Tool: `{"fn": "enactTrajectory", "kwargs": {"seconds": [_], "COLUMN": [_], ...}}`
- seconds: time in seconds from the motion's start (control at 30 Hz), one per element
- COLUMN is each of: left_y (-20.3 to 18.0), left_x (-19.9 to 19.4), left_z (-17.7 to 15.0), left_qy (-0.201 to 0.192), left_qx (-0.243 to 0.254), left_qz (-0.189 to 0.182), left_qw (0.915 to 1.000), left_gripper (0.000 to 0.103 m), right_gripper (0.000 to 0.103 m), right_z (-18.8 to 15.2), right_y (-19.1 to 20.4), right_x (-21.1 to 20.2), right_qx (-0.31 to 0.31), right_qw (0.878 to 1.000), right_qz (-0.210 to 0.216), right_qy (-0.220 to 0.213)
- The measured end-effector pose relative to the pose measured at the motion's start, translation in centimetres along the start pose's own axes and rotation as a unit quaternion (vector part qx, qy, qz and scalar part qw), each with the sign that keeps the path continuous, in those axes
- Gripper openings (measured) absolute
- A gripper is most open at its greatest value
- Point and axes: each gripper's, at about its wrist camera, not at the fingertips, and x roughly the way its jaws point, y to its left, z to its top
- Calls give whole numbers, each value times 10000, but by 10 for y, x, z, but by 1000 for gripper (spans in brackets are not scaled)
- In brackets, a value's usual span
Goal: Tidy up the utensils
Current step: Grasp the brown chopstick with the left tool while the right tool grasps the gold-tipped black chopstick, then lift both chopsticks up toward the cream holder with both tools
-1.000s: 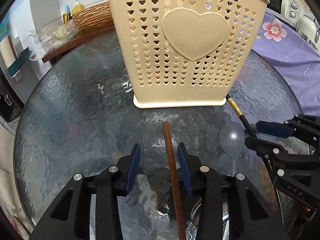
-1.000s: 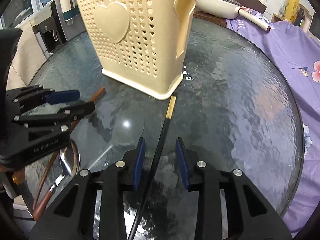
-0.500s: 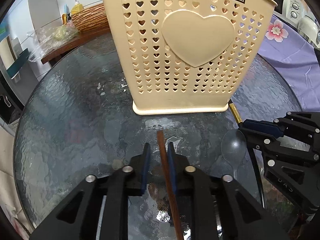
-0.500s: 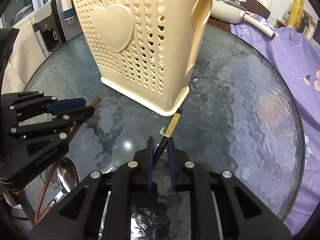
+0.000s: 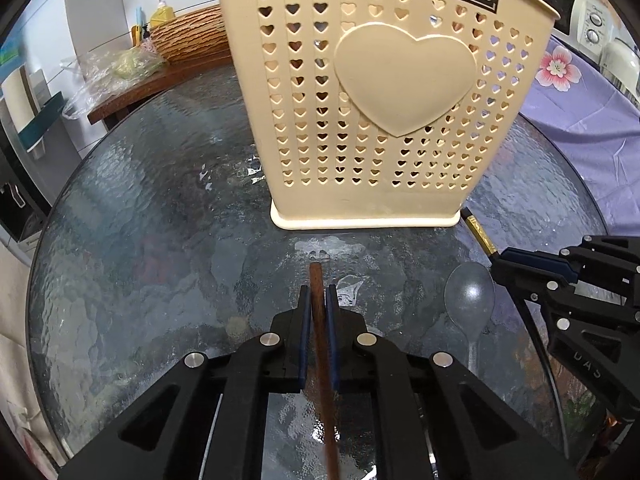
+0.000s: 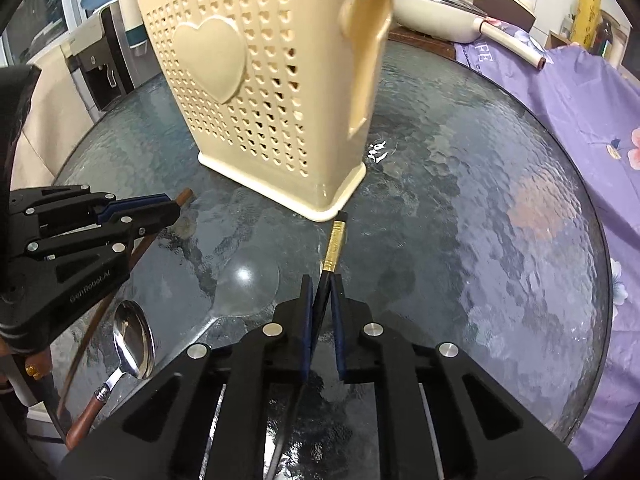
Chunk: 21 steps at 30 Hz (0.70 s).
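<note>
Both grippers are matte black plastic with silver round screws. The left gripper (image 5: 316, 300) and right gripper (image 6: 320, 292) carry dark-blue pads (image 5: 305, 320). White "GenRobot.AI" lettering marks the left one's side.

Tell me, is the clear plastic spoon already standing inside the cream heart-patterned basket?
No, the clear plastic spoon lies flat on the round glass table, in front of the cream heart-patterned basket.

We lose the brown chopstick (image 5: 320, 344) off the bottom edge; the black chopstick (image 6: 316, 320) vanishes beneath the gripper body. The holder's (image 5: 360, 120) top is cropped, its contents unreadable through the holes.
</note>
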Motion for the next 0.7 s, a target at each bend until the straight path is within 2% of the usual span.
{"fn": "enactTrajectory", "kwargs": {"seconds": [0.2,0.47,0.7], "left_y": [4,9,15], "left_x": [-5,-17,-29], "left_z": [-1,3,2], "left_qy": [-73,-239,-391], "left_qx": [-94,-138,-231], "left_qz": [-39,-20,-56], "left_qw": [9999,9996,9989], "left_gripper": [7,7,7], "right_gripper": [7,7,7], "right_z": [-3,-2,-3], "right_y": [-8,-8,-17], "right_x": [-7,-12,-36], "right_qx": [136,146,349], "right_qw": [9996,9993,9961], "right_qz": [189,224,577], "right_qy": [-168,-246,-564]}}
